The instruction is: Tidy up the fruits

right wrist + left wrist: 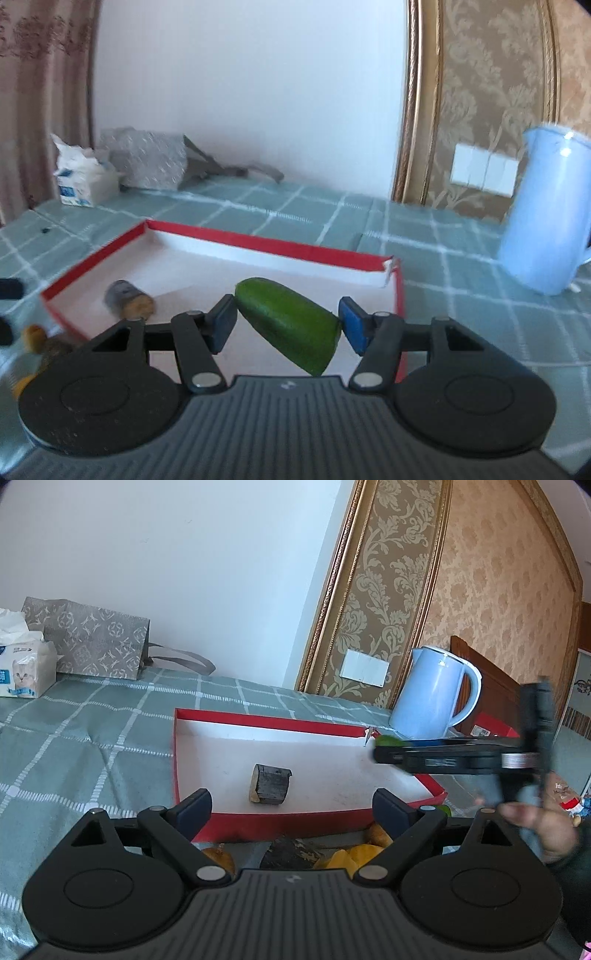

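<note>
Item: green cucumber piece [286, 323], a short, blunt-nosed segment with one cut face, pinched between the two blue pads of the right hand-held gripper [287, 324] and carried tilted above the near right part of the red-rimmed box lid [258, 242]. It is judged light, firm and smooth-skinned, so somewhat slippery; the grip is taken across its thicker middle, and the tapered nose is best avoided, since a wedge shape may squirt out under pressure. A gentle release low over the white floor is advised, as a rounded piece is likely to roll. Already in the lid: a dark cylindrical chunk with a pale cut end [271, 784], lying on its side, apparently stiff and rough-skinned and best taken across its round flanks. Left hand-held gripper [291, 806]: jaws spread wide, nothing between them, held at the lid's near rim. Below it, on the checked cloth of the counter [74, 738], more pieces are partly hidden: yellow pieces [351, 856], a brownish one [378, 834] and a dark one [288, 853]; their kinds cannot be told. Surroundings: blue kettle [432, 694], tissue pack [22, 668], grey patterned bag [92, 642]; none concerned.
</note>
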The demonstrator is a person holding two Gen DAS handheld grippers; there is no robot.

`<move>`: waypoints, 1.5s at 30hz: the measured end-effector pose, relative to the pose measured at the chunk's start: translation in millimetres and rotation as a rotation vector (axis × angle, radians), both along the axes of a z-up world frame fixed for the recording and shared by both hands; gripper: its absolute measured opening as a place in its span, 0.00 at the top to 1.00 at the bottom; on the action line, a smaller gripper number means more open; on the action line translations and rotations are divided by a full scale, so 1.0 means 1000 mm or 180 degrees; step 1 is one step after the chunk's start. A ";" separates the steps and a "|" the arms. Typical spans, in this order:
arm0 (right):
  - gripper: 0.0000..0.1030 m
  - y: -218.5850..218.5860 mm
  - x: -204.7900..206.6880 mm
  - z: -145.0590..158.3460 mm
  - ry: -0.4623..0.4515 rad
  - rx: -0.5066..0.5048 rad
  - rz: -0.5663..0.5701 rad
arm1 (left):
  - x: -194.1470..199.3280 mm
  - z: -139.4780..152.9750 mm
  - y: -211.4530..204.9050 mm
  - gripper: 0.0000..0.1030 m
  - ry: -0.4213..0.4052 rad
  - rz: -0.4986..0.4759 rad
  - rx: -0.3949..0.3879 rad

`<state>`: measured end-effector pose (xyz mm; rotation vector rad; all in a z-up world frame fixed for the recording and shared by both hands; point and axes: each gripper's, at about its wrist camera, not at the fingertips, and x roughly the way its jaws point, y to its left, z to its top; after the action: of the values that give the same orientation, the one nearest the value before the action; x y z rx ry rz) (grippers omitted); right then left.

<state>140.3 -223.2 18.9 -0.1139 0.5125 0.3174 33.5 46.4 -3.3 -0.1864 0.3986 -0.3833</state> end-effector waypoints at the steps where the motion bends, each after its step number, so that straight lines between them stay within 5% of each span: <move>1: 0.47 0.005 0.007 -0.004 0.0012 -0.0020 -0.0027 | 0.000 0.000 0.000 0.08 0.0000 0.0008 0.0011; 4: 0.45 0.018 0.022 -0.011 0.0023 -0.0104 -0.0126 | 0.000 0.000 0.001 0.08 0.0000 0.0017 0.0006; 7: 0.07 0.024 0.020 -0.009 -0.0074 -0.0107 -0.0300 | 0.001 0.001 0.002 0.08 0.0004 0.0004 -0.0024; 8: 0.01 0.023 0.016 -0.008 -0.0163 -0.0085 -0.0364 | 0.001 0.001 0.002 0.08 0.0000 0.0008 -0.0027; 12: 0.00 0.011 0.001 0.003 -0.0392 0.0212 -0.0464 | 0.000 0.002 0.002 0.08 -0.0020 0.0007 -0.0019; 18: 0.00 -0.011 -0.030 0.019 -0.0246 0.0713 -0.0104 | -0.002 0.002 0.000 0.08 -0.0032 0.0010 0.0026; 27: 0.00 -0.028 -0.083 0.004 -0.0196 0.0654 -0.0236 | -0.026 0.000 -0.005 0.08 -0.0128 0.0050 0.0254; 36: 0.00 -0.041 -0.082 -0.008 -0.0195 0.0719 -0.0428 | -0.042 -0.008 -0.015 0.08 -0.0118 0.0113 0.0655; 45: 0.00 -0.024 -0.089 -0.011 -0.0268 0.0469 -0.0279 | -0.022 -0.010 0.015 0.08 0.0088 0.0408 0.0711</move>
<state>51.6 -246.9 8.1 0.0378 0.4081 0.2626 11.8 61.2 -12.9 0.0008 0.4511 -0.2082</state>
